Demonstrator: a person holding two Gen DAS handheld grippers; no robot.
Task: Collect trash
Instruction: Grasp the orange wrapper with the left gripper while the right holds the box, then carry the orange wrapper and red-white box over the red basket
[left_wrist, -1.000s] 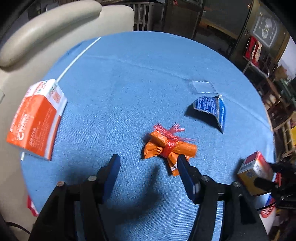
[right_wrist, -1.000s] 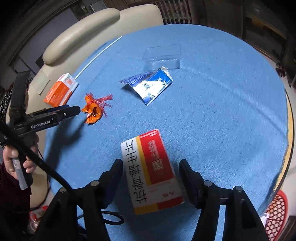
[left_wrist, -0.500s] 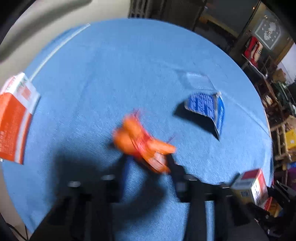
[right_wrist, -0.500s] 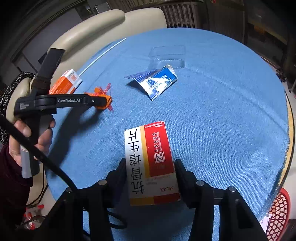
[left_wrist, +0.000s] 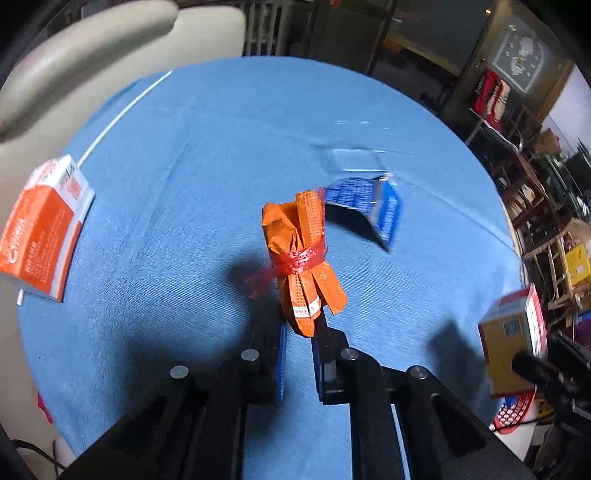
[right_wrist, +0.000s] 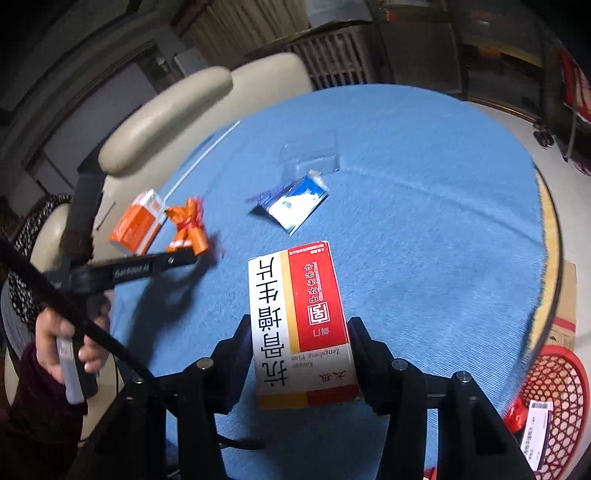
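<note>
My left gripper (left_wrist: 298, 325) is shut on an orange wrapper bundle (left_wrist: 301, 254) tied with red string and holds it above the blue table; the bundle also shows in the right wrist view (right_wrist: 188, 229). My right gripper (right_wrist: 299, 332) is shut on a red, white and yellow medicine box (right_wrist: 301, 325), lifted off the table; the box also shows at the right of the left wrist view (left_wrist: 513, 343). A blue foil packet (left_wrist: 369, 206) and a clear plastic piece (left_wrist: 351, 158) lie on the table.
An orange and white box (left_wrist: 40, 229) lies at the table's left edge. A red mesh basket (right_wrist: 554, 398) with some trash stands low at the right, beside the round blue table (right_wrist: 424, 221). A beige chair (right_wrist: 166, 110) stands behind.
My left gripper closed on the orange bundle and lifted it off the table. My right gripper closed on the medicine box and raised it.
</note>
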